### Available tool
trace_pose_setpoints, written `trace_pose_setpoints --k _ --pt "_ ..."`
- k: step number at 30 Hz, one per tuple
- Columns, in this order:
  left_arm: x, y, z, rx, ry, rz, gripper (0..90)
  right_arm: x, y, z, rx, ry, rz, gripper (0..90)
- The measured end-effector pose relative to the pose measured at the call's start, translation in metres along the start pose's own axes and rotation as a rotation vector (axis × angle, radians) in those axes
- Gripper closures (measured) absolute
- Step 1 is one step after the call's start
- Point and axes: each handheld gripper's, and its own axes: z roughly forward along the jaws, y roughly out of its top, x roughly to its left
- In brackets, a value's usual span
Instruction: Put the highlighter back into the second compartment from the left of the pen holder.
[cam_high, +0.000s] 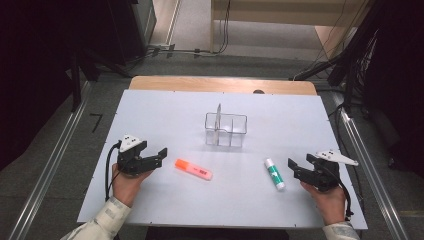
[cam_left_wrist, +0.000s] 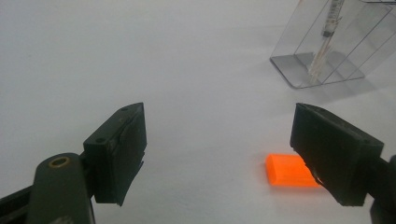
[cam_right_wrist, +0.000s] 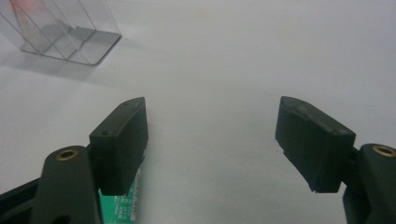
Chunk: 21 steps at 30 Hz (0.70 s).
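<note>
Left claw (cam_high: 161, 156) released, jaws wide apart, nothing between them, sitting low over the white tabletop (cam_high: 165, 107). Orange highlighter (cam_high: 193, 169) lies flat on the tabletop just ahead of this claw's tips and a bit to the side, not touching; in the left gripper view the highlighter (cam_left_wrist: 289, 170) pokes out from behind the right-hand jaw, partly hidden by it. Left hand (cam_high: 126, 182) wraps the gripper body from below.

Right claw (cam_high: 292, 169) also released, jaws spread, empty. Glue stick (cam_high: 274, 173), white with green label, lies flat just in front of its tips, close but apart; in the right gripper view the green label of the glue stick (cam_right_wrist: 122, 206) peeks out under the left-hand jaw. Right hand (cam_high: 327, 197) grips the body.

Clear plastic organizer (cam_high: 226, 129) with dividers stands upright well beyond both claws, roughly between them; something thin and pale stands upright in one compartment, which compartment unclear. Seen far ahead-right of the left claw (cam_left_wrist: 219, 154), far ahead-left of the right claw (cam_right_wrist: 212, 151).
</note>
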Motion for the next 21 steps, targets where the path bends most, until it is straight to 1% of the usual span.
trace_pose_setpoints --k 8,15,21 --pt "0.005 -0.002 -0.002 -0.001 0.012 -0.012 18.0 0.006 0.002 0.002 -0.003 0.01 -0.009 23.9" --pt "0.008 -0.004 -0.004 0.005 0.022 -0.013 16.7 0.016 0.005 0.004 -0.013 0.025 -0.031 23.5" --pt "0.01 -0.005 -0.004 0.007 0.028 -0.01 16.6 0.022 0.007 0.007 -0.011 0.034 -0.048 23.5"
